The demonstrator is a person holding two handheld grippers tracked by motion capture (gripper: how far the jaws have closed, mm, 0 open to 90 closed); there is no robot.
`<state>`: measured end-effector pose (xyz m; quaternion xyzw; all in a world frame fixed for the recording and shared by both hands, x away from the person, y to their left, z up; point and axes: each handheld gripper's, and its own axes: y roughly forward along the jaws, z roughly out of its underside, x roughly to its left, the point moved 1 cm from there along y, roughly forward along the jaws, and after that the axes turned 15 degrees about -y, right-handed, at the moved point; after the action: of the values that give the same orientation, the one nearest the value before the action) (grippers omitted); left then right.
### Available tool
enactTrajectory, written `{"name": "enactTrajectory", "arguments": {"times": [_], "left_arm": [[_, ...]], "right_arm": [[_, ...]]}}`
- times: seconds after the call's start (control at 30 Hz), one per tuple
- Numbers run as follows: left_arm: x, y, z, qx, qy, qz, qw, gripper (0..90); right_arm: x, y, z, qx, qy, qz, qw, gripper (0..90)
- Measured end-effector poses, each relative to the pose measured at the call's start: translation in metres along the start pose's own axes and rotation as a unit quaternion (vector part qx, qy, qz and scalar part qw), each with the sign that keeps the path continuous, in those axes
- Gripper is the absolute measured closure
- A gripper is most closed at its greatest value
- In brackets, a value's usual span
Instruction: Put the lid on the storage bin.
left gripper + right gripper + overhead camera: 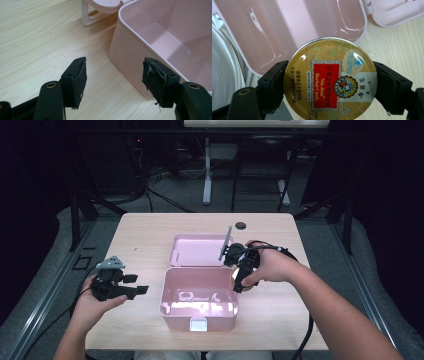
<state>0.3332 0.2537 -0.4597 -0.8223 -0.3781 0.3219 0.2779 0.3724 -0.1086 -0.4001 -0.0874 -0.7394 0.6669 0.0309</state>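
Note:
A pink plastic box (199,315) stands open near the table's front edge, its lid (197,250) lying flat behind it. My right gripper (239,282) hovers over the box's right rim, shut on a round gold candy tin (329,80) with a red label; the tin (236,281) peeks out under the hand. In the right gripper view the box's inside (294,27) lies behind the tin. My left gripper (137,291) is open left of the box, with nothing between its pads (80,80). The box's corner wall (125,60) is just ahead of it.
The wooden table (140,235) has bare surface left, right and behind the box. A small round hole (241,225) sits near the far edge. Cables trail off the front from both grippers. Dark floor and desk legs lie beyond the table.

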Motion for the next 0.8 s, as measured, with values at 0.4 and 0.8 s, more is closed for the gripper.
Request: {"name": "enactTrajectory", "arguments": {"times": [0.4,0.8], "left_arm": [[0.001,0.001,0.000,-0.001,-0.001,0.001,1.0000,36.1],[0.001,0.001,0.000,0.003,0.001,0.001,1.0000,36.2]], "right_arm": [[0.007,0.002,-0.016,-0.009,-0.053,-0.002,0.9985,20.0],[0.017,0.012,-0.031,0.000,-0.113,-0.010,0.9936,20.0]]}}
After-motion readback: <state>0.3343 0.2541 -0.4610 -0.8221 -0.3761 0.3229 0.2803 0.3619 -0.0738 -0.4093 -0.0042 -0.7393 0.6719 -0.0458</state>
